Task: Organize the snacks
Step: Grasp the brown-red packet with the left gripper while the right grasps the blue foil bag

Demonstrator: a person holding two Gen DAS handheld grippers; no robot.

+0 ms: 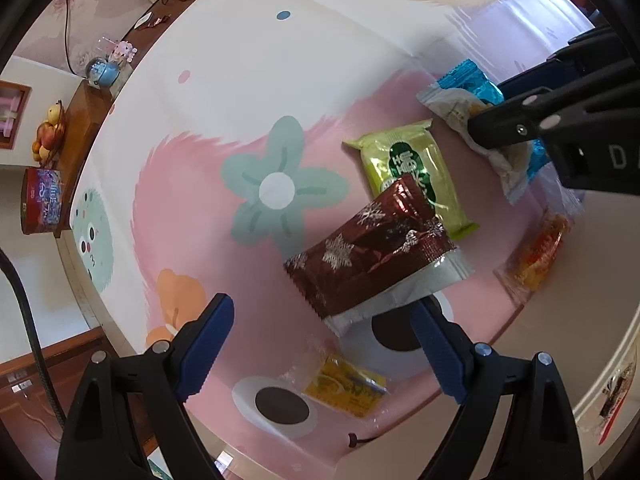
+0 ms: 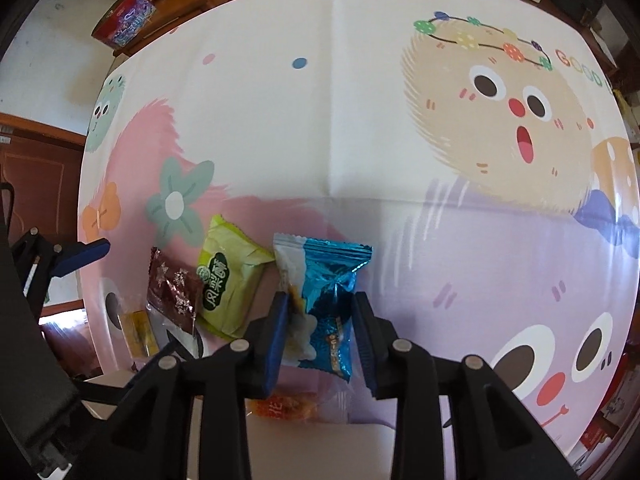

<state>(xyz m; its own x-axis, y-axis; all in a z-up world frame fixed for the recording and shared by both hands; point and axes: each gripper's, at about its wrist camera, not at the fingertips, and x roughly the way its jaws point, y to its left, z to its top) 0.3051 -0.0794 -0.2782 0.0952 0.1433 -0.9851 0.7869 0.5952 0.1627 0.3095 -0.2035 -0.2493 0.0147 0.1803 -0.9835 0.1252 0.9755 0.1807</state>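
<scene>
the cartoon tablecloth [image 2: 360, 120] carries the snacks. beside its green flower [image 2: 176, 204] lie the green packet [image 2: 230, 284] and brown packet [image 2: 174, 292]. the right gripper [image 2: 320, 336] straddles the blue packet [image 2: 332, 300], fingers apart; the left gripper [image 1: 320, 344] is released.

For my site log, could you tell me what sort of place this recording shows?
Probably a home living or dining room: a cartoon-print tablecloth covers the table, with a fruit bowl and red gift tin on a wooden sideboard beyond.
</scene>
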